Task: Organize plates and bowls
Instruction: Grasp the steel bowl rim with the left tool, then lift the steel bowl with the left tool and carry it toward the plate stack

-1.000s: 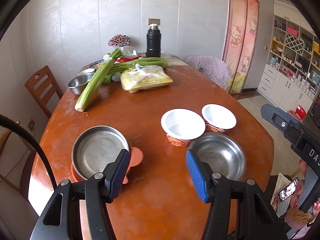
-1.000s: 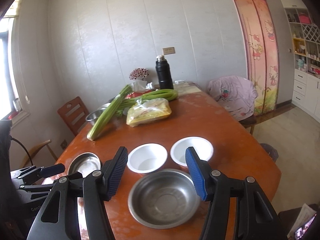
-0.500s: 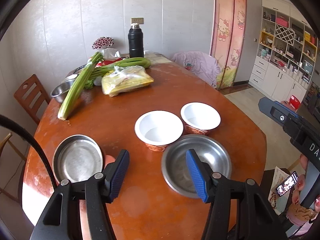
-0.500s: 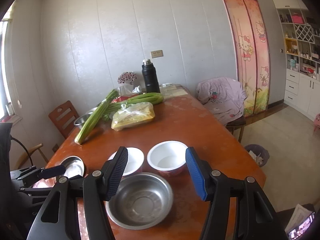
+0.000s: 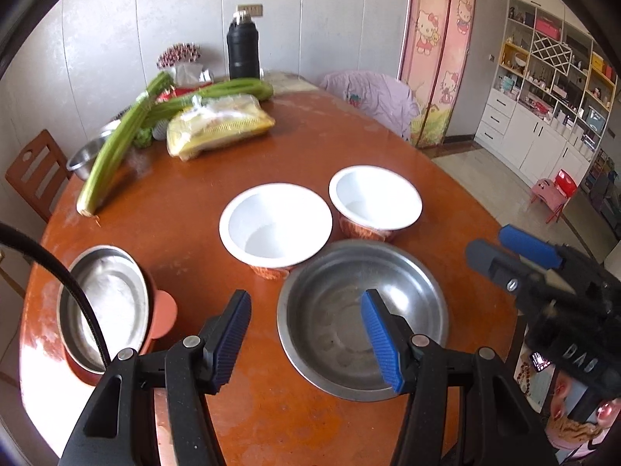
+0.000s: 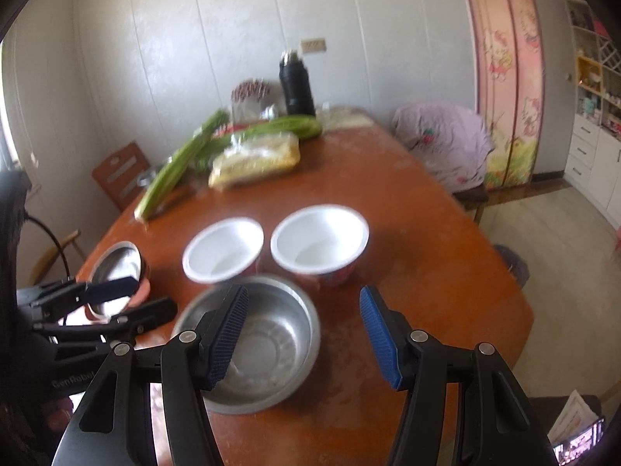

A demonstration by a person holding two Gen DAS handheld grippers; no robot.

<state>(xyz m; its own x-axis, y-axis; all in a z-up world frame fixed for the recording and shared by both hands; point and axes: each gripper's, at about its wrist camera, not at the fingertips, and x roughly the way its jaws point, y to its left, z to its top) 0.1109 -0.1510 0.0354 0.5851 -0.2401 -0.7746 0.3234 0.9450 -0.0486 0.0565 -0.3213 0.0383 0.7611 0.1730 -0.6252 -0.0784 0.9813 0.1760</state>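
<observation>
From the left wrist: saw the left gripper [image 5: 306, 339] low over the brown counter [image 5: 310, 136], jaws spread wide, pinching nothing. Between the blue pads and a bit to the right lay the big metal bowl [image 5: 363, 320], flat on the counter near the front edge. Just behind it stood two white bowls, the left white bowl [image 5: 275, 225] and the right white bowl [image 5: 375, 202], side by side, close to the metal bowl's rim. Off to the left sat the small metal bowl [image 5: 104, 305] inside an orange holder [image 5: 165, 314]. Farther back lay long green celery [image 5: 116, 147], a yellow food bag [image 5: 219, 126] and a black flask [image 5: 243, 50]. At the right edge showed the right gripper [image 5: 512, 248], over the counter's edge, touching nothing.

From the right wrist, a blurry picture: saw the right gripper [image 6: 304, 336] with jaws spread wide, nothing pinched. Under its left pad lay the big metal bowl [image 6: 268, 345]. Behind it stood the left white bowl [image 6: 223, 250] and the right white bowl [image 6: 320, 239], almost touching each other. At the far left showed the left gripper [image 6: 128, 297], jaws apart, in front of the small metal bowl [image 6: 116, 268]. Celery [image 6: 182, 163], food bag [image 6: 256, 159] and flask [image 6: 297, 85] sat at the back of the counter [image 6: 427, 252].
</observation>
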